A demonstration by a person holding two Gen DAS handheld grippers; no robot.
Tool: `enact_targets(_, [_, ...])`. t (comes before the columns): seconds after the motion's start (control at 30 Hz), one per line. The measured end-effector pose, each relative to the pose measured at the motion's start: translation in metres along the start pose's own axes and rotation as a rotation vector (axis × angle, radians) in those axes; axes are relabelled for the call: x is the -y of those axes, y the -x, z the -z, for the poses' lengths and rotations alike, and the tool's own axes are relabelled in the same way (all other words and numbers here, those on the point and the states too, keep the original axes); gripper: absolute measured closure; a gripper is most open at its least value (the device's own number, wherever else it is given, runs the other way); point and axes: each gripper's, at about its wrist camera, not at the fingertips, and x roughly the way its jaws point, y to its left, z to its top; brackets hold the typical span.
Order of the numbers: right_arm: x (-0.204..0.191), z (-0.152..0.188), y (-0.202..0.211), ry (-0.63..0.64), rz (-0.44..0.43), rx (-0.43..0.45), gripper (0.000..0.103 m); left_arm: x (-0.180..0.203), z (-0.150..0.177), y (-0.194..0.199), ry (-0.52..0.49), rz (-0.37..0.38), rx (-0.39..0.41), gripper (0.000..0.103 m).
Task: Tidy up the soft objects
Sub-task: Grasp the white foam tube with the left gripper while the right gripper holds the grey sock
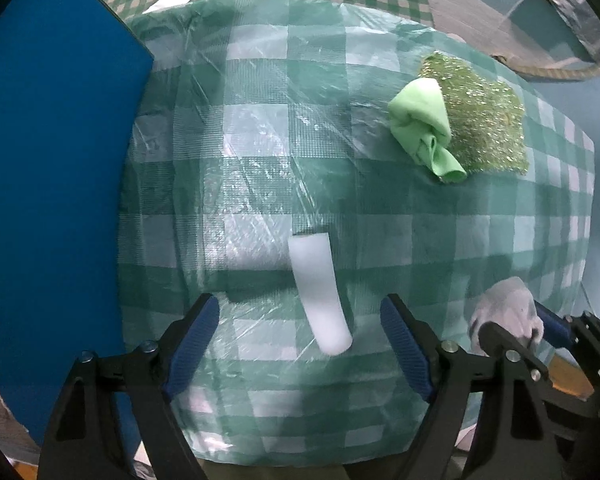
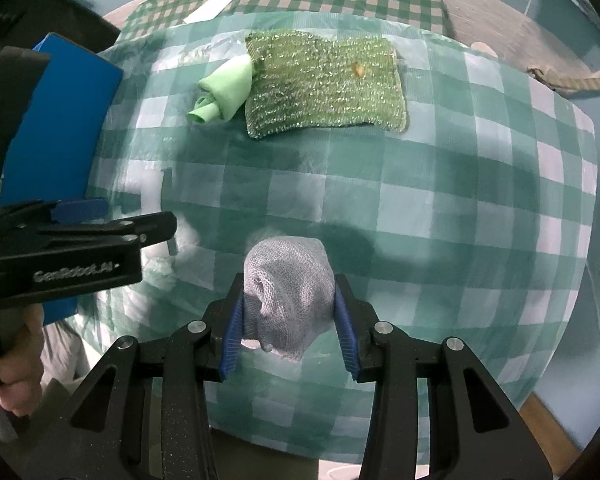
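My right gripper [image 2: 289, 320] is shut on a rolled grey knit cloth [image 2: 288, 300] and holds it just over the checked tablecloth [image 2: 460, 200]. My left gripper [image 1: 300, 336] is open, with a white foam cylinder [image 1: 320, 292] lying between its fingers on the table. A sparkly green scrub pad [image 2: 324, 88] lies at the far side, with a rolled light-green cloth [image 2: 224, 94] against its left edge. Both also show in the left wrist view: the pad [image 1: 484, 120] and the cloth [image 1: 420, 120]. The grey cloth [image 1: 508, 312] shows there at the lower right.
A blue board [image 1: 52, 184] stands along the table's left side and also shows in the right wrist view [image 2: 56, 120]. A white strip [image 2: 212, 4] lies on a smaller-checked cloth behind. The table's right edge drops off to the floor.
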Motion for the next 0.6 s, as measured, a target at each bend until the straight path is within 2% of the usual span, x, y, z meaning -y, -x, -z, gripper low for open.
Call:
enact_targets(0.13, [-0.001,0.0,0.001,0.011,-0.007,0.001,0.062,-0.006,-0.007,-0.01,0.057,0.029,-0.043,0.036])
enact_targets(0.27, [0.0,0.002,-0.004,0.016,-0.014,0.001,0.062,-0.011,-0.009,-0.01,0.063,0.018,-0.02,0.04])
enact_targets(0.37, [0.004,0.002,-0.003,0.021,-0.016,-0.005,0.062,-0.001,-0.011,-0.006,0.053,-0.012,-0.007,0.053])
enact_targets(0.43, [0.002,0.003,-0.001,0.022,-0.016,-0.007,0.062,-0.002,-0.014,-0.004,0.052,-0.015,-0.003,0.065])
enact_targets(0.6, [0.001,0.001,-0.004,0.026,-0.018,-0.007,0.062,0.0,-0.021,0.005,0.058,0.026,-0.007,0.083])
